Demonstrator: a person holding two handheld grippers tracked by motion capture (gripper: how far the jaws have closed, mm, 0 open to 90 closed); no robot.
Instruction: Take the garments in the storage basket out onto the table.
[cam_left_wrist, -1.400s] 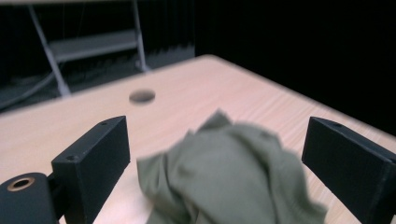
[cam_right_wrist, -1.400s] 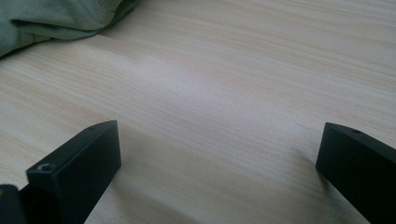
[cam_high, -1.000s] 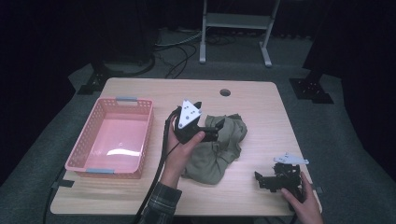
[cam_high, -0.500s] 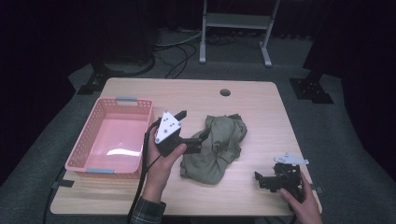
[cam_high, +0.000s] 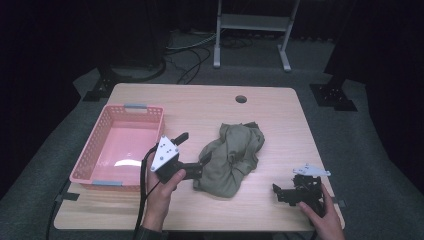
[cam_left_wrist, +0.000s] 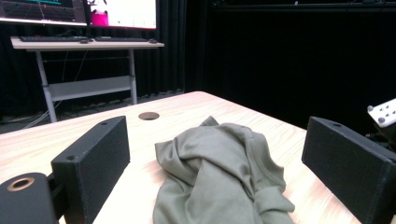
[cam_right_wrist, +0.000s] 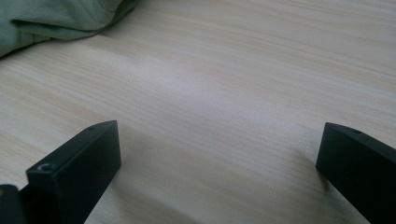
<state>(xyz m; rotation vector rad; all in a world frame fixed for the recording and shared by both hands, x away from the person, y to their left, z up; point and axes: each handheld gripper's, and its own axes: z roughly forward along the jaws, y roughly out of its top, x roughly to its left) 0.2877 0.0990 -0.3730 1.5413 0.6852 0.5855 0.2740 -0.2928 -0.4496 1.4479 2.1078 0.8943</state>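
A crumpled olive-green cloth (cam_high: 232, 155) lies in the middle of the wooden table (cam_high: 200, 107). My left gripper (cam_high: 192, 148) is held just off the cloth's left edge, pointing at it, with its jaws open. In the left gripper view the cloth (cam_left_wrist: 219, 177) lies ahead between the wide-apart jaws, untouched. My right gripper (cam_high: 281, 191) rests low at the table's front right, apart from the cloth. Its jaws stand open over bare wood in the right gripper view, and a corner of the cloth (cam_right_wrist: 56, 18) shows at the top left.
A pink plastic basket (cam_high: 150, 112) stands empty on the left of the table, close to my left hand. A round cable hole (cam_high: 241, 99) sits near the far edge. Beyond the table are a metal stand (cam_high: 250, 22) and floor cables.
My left gripper has drawn back from over the cloth, leftward and toward the person, to its left edge. The right gripper has stayed put.
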